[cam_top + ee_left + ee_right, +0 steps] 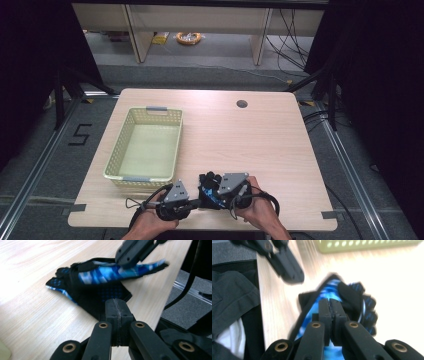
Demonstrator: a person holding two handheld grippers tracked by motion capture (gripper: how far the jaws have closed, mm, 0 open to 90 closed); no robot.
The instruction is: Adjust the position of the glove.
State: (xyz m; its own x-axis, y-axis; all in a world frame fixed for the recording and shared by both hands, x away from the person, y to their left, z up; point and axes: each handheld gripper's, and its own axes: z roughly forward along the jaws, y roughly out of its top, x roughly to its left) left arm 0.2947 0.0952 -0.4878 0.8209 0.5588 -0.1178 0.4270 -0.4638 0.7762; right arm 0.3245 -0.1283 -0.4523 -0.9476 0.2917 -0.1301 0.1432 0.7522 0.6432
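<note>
Pale yellow-green perforated plastic basket with grey handle clips, standing on the left half of the light wood-grain table, well apart from both tools; inside of basket showing bare floor. In right gripper view, a strip of the same basket along the top edge.

Left gripper, black with grey three-cornered top plate, held near the front table edge, pointing rightward toward the glove. In left gripper view, jaws pressed together with no gap between the pads, tips meeting over the near black hem of the glove; whether a fold of fabric is caught between them, impossible to tell.

Black fabric glove with blue-and-white patterned back and blue-dotted fingertips, lying between the two tools at the front centre of the table, just right of the left gripper. In left gripper view, glove with lower layer flat on the wood and patterned upper layer raised off it, toward the table edge at right.

Right gripper, same build, cable trailing toward the person, reaching in over the glove from the right. In right gripper view, jaws closed tight, pinching the blue patterned layer of the glove, picture blurred. In left gripper view, the same tool clamped on the lifted blue layer from above.
</note>
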